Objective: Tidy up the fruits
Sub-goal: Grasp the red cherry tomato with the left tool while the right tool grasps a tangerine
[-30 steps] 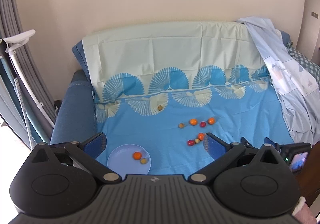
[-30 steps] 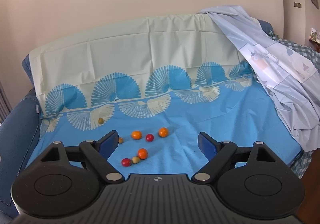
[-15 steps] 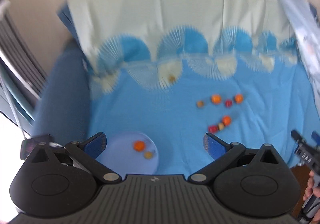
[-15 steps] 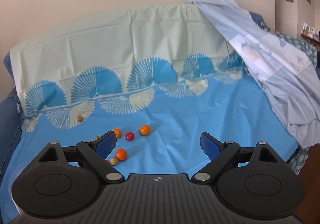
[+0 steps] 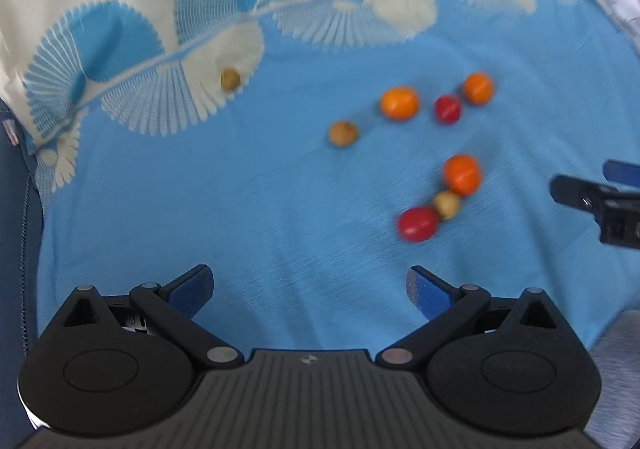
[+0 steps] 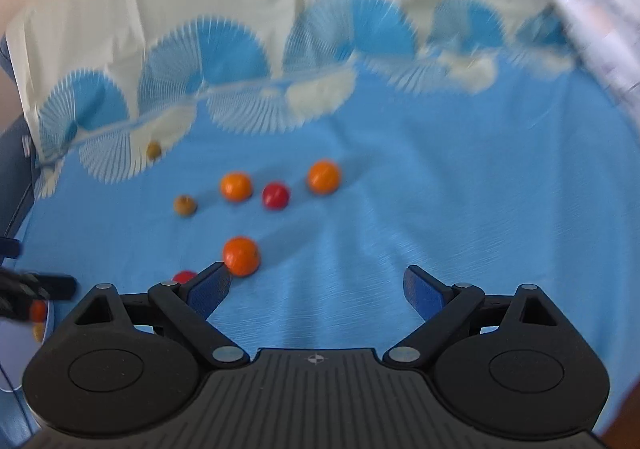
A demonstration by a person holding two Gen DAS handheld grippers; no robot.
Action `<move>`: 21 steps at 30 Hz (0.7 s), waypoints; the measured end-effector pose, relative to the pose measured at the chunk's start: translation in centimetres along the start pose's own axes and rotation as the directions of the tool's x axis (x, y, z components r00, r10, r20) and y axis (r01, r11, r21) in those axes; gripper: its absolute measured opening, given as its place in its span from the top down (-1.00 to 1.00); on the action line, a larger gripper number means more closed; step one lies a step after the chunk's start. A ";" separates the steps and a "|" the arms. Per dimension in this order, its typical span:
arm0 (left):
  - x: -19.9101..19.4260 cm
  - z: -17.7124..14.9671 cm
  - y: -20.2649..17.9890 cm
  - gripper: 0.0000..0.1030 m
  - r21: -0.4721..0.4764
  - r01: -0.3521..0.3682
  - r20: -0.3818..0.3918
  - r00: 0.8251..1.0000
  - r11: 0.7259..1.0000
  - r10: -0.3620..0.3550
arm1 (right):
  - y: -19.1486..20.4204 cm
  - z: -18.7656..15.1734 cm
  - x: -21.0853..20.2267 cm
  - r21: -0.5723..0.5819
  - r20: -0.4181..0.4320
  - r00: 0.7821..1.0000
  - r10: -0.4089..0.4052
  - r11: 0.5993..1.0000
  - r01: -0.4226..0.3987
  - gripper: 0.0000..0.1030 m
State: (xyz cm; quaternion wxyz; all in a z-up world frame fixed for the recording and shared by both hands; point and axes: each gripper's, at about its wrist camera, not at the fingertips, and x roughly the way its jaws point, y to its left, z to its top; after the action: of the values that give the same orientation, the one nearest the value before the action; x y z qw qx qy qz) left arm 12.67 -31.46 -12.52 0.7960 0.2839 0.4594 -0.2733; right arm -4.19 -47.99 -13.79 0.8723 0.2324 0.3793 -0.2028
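Small fruits lie on a blue sheet [image 5: 260, 201]. In the left wrist view a red fruit [image 5: 417, 223], a tan one [image 5: 447, 204] and an orange one [image 5: 461, 174] touch in a row; farther back are a tan fruit [image 5: 343, 133], an orange [image 5: 399, 103], a red fruit [image 5: 447, 109], another orange [image 5: 477, 88] and a lone brown fruit [image 5: 230, 79]. My left gripper [image 5: 310, 289] is open and empty, short of the row. My right gripper [image 6: 316, 287] is open and empty, its left finger beside an orange [image 6: 241, 255].
A pale blue plate [image 6: 16, 345] holding an orange fruit [image 6: 38, 311] shows at the left edge of the right wrist view. The right gripper's tip [image 5: 592, 197] enters the left wrist view at the right. A pale cloth [image 6: 592, 9] hangs at the right.
Both grippers have moved forward and down toward the fruits, which now look much larger. The plate has left the left wrist view. Both stayed open.
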 end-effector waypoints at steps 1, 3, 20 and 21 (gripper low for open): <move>0.8 0.1 0.3 -0.99 -0.009 0.000 -0.016 1.000 1.000 0.000 | 0.5 0.2 1.4 -0.006 -0.016 1.000 0.006 1.000 -0.006 -0.83; 1.8 0.1 0.9 -0.99 -0.031 0.023 -0.031 0.999 0.999 -0.024 | 1.7 0.7 4.1 -0.023 -0.027 1.000 0.013 1.000 -0.013 -0.83; 7.5 3.2 -5.3 -0.99 0.096 0.195 -0.057 0.980 0.976 -0.190 | -0.1 -0.3 7.8 -0.024 -0.003 0.992 -0.124 0.992 0.124 0.33; 8.1 3.4 -5.5 -0.99 0.101 0.192 -0.067 0.980 0.976 -0.186 | -0.5 -0.6 7.9 -0.012 -0.003 0.994 -0.106 0.994 0.106 0.32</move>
State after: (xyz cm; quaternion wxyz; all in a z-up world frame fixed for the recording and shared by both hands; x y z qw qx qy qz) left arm 14.28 -39.06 -19.38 0.7367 0.2887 0.4916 -0.3638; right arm 0.18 -49.51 -20.24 0.8611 0.2070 0.3939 -0.2461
